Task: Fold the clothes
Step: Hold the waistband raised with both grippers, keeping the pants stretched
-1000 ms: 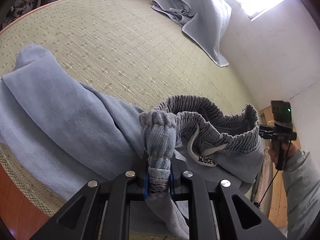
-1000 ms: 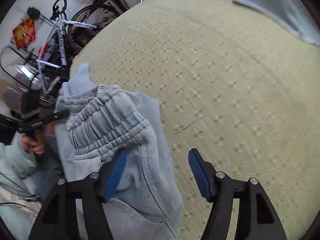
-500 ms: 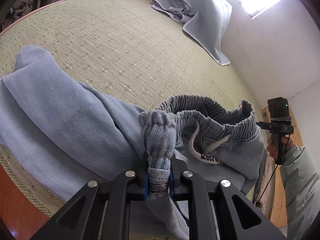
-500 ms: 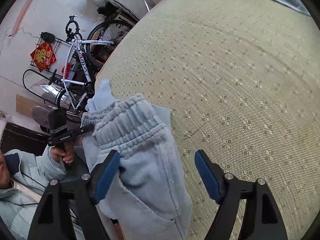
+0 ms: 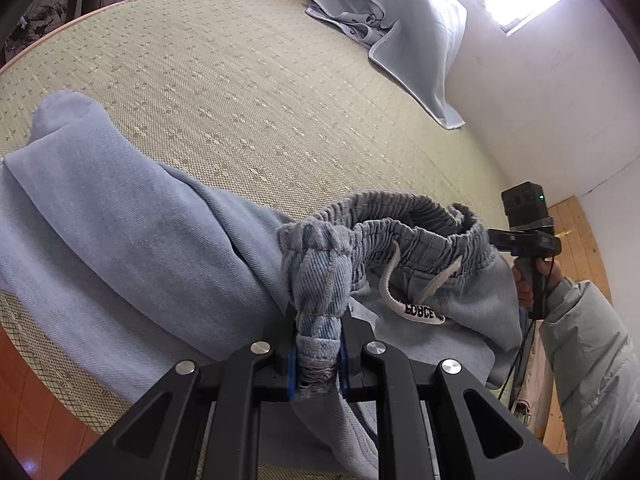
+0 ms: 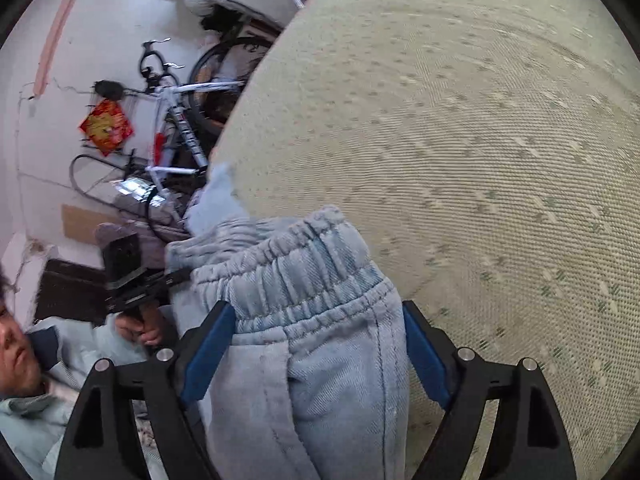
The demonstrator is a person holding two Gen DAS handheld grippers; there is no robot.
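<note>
Right now, pale blue trousers lie on a woven mat, legs stretching away from the waistband toward the mat's near edge. The waistband's long line runs between the two claws. The left gripper is clamped narrow on one bunched end of the waistband. At the other end the right gripper straddles the band, its jaws wide and opening, with cloth between them but the pads not pressing. Judging by this, the right one is the nearer to that free corner. Beyond the waistband, far across the mat, lies a grey blanket. Nothing on the mat blocks the way. A bicycle stands off the mat.
</note>
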